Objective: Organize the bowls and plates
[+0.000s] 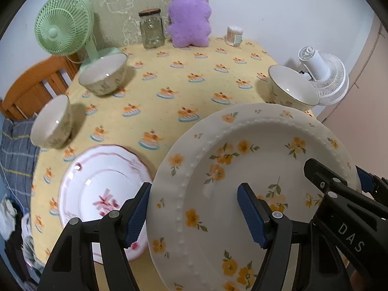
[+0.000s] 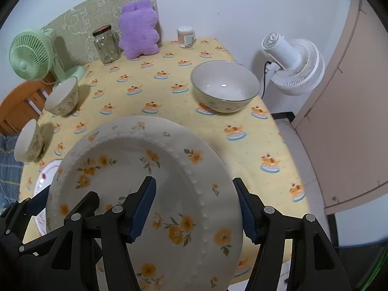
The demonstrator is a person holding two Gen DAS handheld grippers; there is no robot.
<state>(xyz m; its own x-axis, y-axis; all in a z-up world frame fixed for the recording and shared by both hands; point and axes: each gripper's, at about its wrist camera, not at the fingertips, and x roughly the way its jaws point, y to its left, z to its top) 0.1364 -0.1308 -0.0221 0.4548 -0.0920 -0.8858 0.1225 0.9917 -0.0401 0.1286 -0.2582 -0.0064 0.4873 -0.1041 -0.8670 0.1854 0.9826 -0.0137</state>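
Both grippers hold the yellow plate (image 1: 254, 181) clear of the table (image 1: 169, 84), above its near edge. The left gripper (image 1: 194, 214) clamps the plate's left rim, the right gripper (image 2: 195, 212) its right rim, each with one finger inside the well. To stack it, both should likely travel level onto the pink plate (image 1: 101, 189), near left. Three bowls (image 2: 224, 86) and a jar (image 1: 150, 29) look empty.

I am seeing a worktop (image 2: 194, 82) wearing a yellow cloth. A green fan (image 1: 61, 28) is standing at its far left; a glass jar (image 1: 151, 30), a purple plush toy (image 1: 189, 19) and a small tub (image 1: 234, 35) are lining the wall. A white fan (image 2: 294, 65) is sitting off the right edge, beside a wooden chair (image 1: 36, 84) opposite.
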